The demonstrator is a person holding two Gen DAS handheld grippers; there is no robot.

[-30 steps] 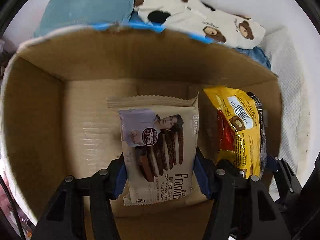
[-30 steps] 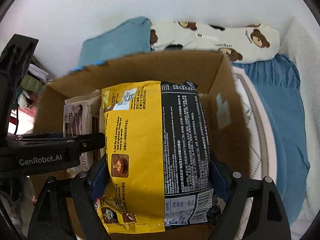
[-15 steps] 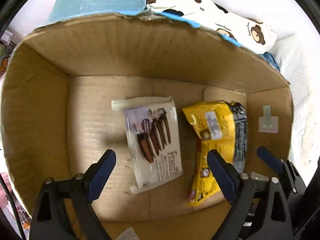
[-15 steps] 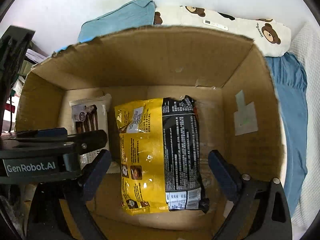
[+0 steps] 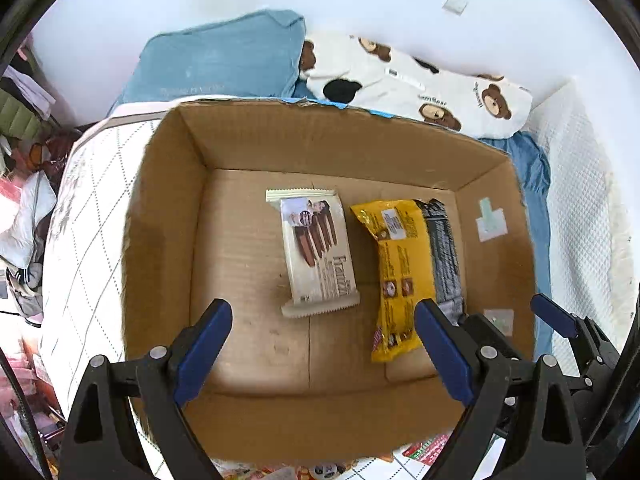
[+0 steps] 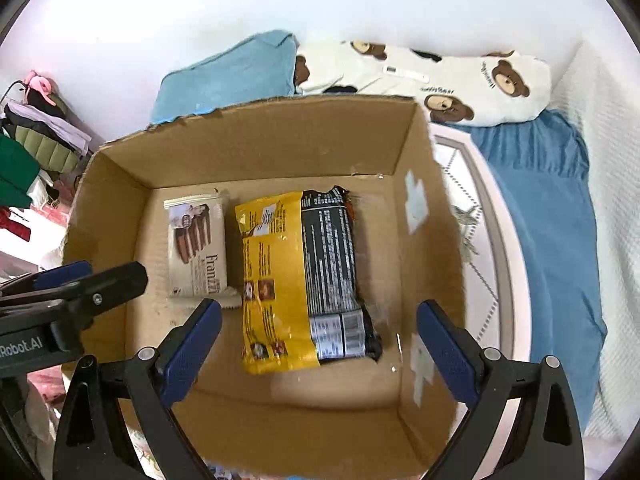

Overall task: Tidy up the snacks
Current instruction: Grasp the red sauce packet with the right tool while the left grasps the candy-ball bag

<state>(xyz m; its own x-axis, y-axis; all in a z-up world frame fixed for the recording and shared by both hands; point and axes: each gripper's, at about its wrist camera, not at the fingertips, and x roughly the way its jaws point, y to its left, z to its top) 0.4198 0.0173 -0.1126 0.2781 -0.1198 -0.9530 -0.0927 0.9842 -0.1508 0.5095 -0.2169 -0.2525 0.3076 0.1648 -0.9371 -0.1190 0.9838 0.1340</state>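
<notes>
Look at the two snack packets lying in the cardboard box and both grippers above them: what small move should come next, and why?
Probably lift both grippers clear of the cardboard box. The left gripper and right gripper are open and empty, while the white biscuit packet and yellow packet already lie flat side by side inside.

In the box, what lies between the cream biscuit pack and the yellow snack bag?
Nothing: only a bare strip of the cardboard box floor separates the cream biscuit pack from the yellow snack bag, clearest in the left wrist view.
</notes>
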